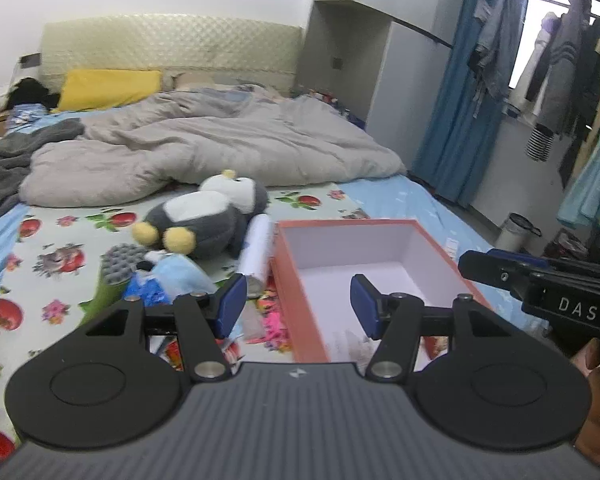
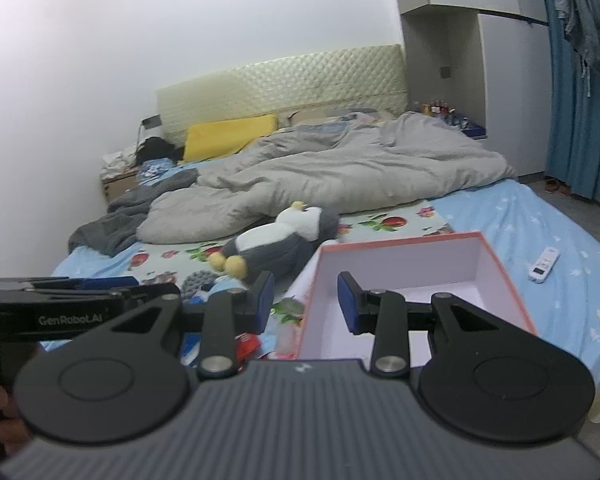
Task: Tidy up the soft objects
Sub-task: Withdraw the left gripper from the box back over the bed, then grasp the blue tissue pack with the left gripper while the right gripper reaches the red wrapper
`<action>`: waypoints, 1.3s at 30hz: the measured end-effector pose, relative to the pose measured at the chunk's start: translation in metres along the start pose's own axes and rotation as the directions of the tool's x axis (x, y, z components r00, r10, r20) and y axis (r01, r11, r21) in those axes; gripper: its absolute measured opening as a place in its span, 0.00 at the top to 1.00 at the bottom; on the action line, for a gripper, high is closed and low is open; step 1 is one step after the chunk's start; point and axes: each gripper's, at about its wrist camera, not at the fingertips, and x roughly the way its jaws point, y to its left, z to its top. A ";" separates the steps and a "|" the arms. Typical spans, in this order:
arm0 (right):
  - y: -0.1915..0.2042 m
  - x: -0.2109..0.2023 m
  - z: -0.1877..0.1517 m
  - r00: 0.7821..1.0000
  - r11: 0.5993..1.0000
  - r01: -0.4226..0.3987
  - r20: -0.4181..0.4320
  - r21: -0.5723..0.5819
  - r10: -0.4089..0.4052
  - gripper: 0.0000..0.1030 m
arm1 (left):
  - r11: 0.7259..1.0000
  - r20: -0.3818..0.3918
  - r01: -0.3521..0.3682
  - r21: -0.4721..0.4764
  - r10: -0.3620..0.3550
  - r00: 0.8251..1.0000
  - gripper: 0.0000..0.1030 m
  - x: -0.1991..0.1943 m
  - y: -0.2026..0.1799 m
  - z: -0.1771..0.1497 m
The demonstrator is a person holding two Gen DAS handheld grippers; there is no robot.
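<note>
Both claws stand apart with nothing between the pads: the left gripper [image 1: 298,306] hangs over the near edge of the box [image 1: 432,248], the right gripper [image 2: 303,302] beside it. The box sits empty on the bed [image 1: 52,248]. The penguin [image 1: 208,216] lies just left of it, against a white roll [image 1: 256,248], with a heap of small soft things [image 1: 156,280] nearer. The penguin looks bulky for one claw; a pinch on loose plush could slip, and a low swing could clip the light box and shove it.

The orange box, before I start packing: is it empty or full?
Empty: the orange box stands open, its white floor and walls bare.
</note>
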 end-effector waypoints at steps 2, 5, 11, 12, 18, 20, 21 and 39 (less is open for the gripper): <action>0.008 0.000 -0.004 1.000 1.000 -0.013 -0.005 -0.006 0.013 0.63 | 1.000 0.010 -0.017 -0.006 0.018 1.000 0.39 -0.009 0.007 -0.007; 0.018 0.001 -0.011 0.999 0.999 -0.032 -0.020 -0.015 0.032 0.63 | 0.999 0.012 -0.044 -0.027 0.045 0.999 0.38 -0.018 0.017 -0.017; 0.037 0.001 -0.031 0.997 0.998 -0.053 -0.059 -0.041 0.051 0.63 | 0.994 0.002 -0.092 -0.052 0.092 0.996 0.38 -0.029 0.034 -0.039; 0.041 0.002 -0.036 0.996 0.997 -0.061 -0.070 -0.048 0.057 0.63 | 0.994 -0.004 -0.100 -0.054 0.100 0.995 0.38 -0.030 0.037 -0.042; 0.062 0.011 -0.057 0.987 0.994 -0.095 -0.132 -0.047 0.088 0.63 | 0.986 -0.049 -0.146 -0.083 0.142 0.989 0.35 -0.032 0.053 -0.071; 0.069 0.013 -0.064 0.984 0.993 -0.101 -0.150 -0.053 0.092 0.63 | 0.983 -0.060 -0.156 -0.099 0.151 0.987 0.35 -0.033 0.057 -0.081; 0.074 0.014 -0.068 0.983 0.993 -0.104 -0.161 -0.060 0.093 0.63 | 0.982 -0.066 -0.158 -0.106 0.151 0.986 0.35 -0.033 0.059 -0.086; 0.109 0.021 -0.104 0.959 0.982 -0.157 -0.254 -0.103 0.127 0.63 | 0.963 -0.125 -0.202 -0.178 0.182 0.975 0.32 -0.023 0.097 -0.111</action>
